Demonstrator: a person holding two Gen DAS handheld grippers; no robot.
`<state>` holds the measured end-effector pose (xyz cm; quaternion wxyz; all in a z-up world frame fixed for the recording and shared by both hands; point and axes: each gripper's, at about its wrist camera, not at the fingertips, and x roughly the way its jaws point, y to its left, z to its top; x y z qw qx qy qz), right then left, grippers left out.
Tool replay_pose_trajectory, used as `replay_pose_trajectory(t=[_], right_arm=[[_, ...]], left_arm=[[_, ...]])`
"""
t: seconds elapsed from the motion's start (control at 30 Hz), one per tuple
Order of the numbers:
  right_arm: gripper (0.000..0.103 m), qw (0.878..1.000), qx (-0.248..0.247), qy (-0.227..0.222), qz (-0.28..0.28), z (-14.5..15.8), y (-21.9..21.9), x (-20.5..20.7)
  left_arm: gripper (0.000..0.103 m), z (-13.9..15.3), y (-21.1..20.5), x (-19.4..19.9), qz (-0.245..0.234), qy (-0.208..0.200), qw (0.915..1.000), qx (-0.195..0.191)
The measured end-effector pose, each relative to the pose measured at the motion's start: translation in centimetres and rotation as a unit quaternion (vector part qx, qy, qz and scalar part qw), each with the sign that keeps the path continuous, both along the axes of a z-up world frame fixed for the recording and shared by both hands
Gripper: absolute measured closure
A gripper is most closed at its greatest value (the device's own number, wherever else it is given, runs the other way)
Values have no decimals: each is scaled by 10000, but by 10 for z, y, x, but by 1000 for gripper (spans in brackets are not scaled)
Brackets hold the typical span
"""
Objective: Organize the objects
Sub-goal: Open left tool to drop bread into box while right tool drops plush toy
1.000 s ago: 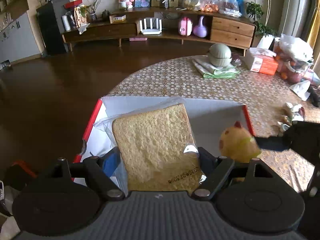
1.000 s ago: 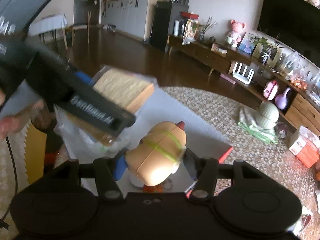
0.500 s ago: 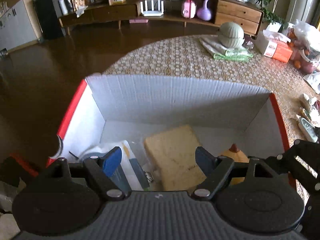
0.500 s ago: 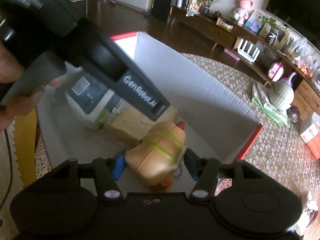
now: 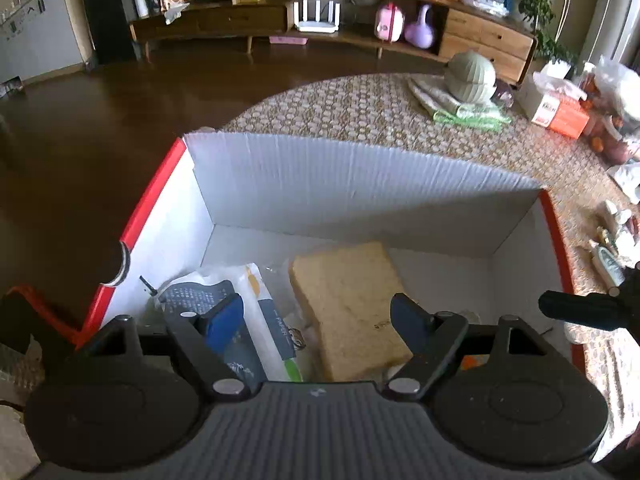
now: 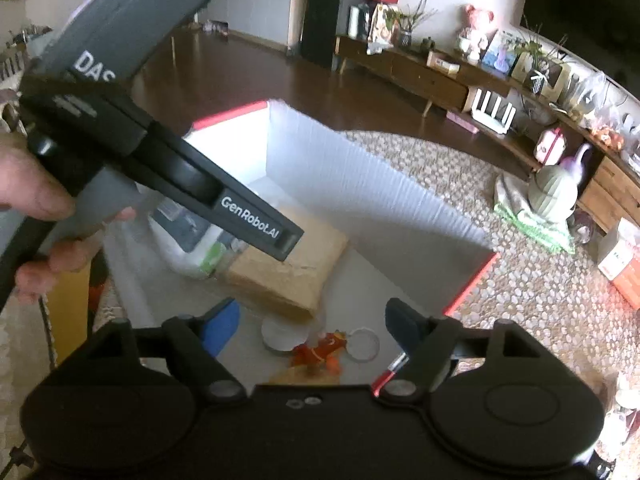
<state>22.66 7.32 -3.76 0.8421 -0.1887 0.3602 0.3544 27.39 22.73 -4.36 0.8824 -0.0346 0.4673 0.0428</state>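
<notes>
A white box with red rims (image 5: 360, 176) (image 6: 360, 184) stands on the patterned table. Inside it lie a bagged slice of bread (image 5: 348, 300) (image 6: 292, 276), a white and grey paper packet (image 5: 240, 312) (image 6: 188, 240), and the chicken toy, of which only the orange feet (image 6: 320, 354) show at the bottom of the right wrist view. My left gripper (image 5: 318, 314) hangs open above the bread, holding nothing. My right gripper (image 6: 312, 320) is open too, over the toy. The left tool (image 6: 160, 160) crosses the right wrist view, held by a hand (image 6: 36, 204).
On the table beyond the box sit a green ribbed pot on folded cloths (image 5: 470, 80), an orange and white tissue box (image 5: 556, 108), plastic bags and small bottles (image 5: 612, 240) at the right. A wooden sideboard (image 5: 320, 20) lines the far wall across dark floor.
The left gripper let the bread fall into the box and stands open. The right gripper lowered the chicken toy into the box and opened, letting it go.
</notes>
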Motion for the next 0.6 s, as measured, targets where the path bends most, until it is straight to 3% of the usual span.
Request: replay_pose_trajectory(t=[0.6], right_arm=[[22,9972,718,-217,-19,60,-66,-38]], left_arm=[[22,61,-33,-56,-190,-708,9971,-199]])
